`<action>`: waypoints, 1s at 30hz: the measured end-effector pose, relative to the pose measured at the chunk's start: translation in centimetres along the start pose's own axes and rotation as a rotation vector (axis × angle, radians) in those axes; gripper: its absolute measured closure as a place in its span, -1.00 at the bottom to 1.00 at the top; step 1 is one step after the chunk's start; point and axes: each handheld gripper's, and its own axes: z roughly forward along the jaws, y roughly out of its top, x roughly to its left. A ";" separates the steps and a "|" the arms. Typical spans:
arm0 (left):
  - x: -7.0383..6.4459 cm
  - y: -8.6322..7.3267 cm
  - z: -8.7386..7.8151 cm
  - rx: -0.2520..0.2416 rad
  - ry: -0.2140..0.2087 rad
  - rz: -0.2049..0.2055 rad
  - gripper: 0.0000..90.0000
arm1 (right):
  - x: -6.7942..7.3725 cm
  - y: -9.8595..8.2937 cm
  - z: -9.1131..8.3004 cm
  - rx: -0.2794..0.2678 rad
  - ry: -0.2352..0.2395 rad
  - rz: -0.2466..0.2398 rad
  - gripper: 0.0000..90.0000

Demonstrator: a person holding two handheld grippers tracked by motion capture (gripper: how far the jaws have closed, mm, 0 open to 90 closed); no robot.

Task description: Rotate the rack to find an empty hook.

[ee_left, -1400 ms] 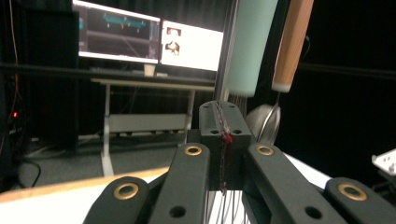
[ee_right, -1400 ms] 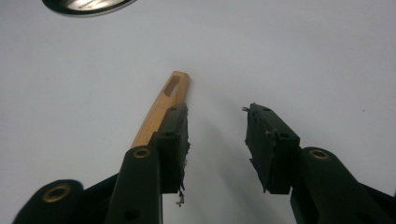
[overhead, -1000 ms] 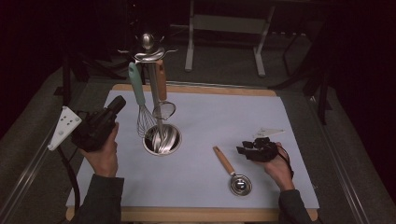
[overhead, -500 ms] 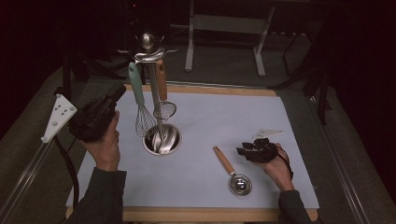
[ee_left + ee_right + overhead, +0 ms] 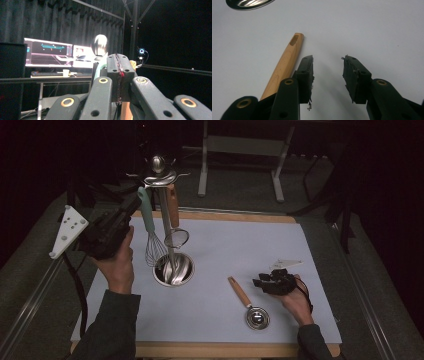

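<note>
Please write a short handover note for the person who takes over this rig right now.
Left gripper: raised beside the chrome utensil stand, jaws shut, holding nothing visible.
Right gripper: low over the pale blue mat, jaws open and empty.
The whisk with the mint green handle and the small wire strainer with a wooden handle hang on the stand.
The steel measuring spoon with a wooden handle lies flat on the mat, just left of the right jaws.
Left to do: probably hang the spoon.
</note>
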 end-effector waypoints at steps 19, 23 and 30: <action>0.0 0.3 0.8 0.045 0.022 0.056 0.99 | -0.1 -0.2 0.1 0.000 -0.001 0.006 0.32; 0.0 0.4 0.8 0.048 0.027 0.069 0.99 | -0.2 -0.3 0.0 0.002 -0.002 0.007 0.33; 0.4 0.5 0.7 0.048 0.044 0.070 1.00 | -0.2 -0.3 -0.1 0.001 -0.002 0.004 0.33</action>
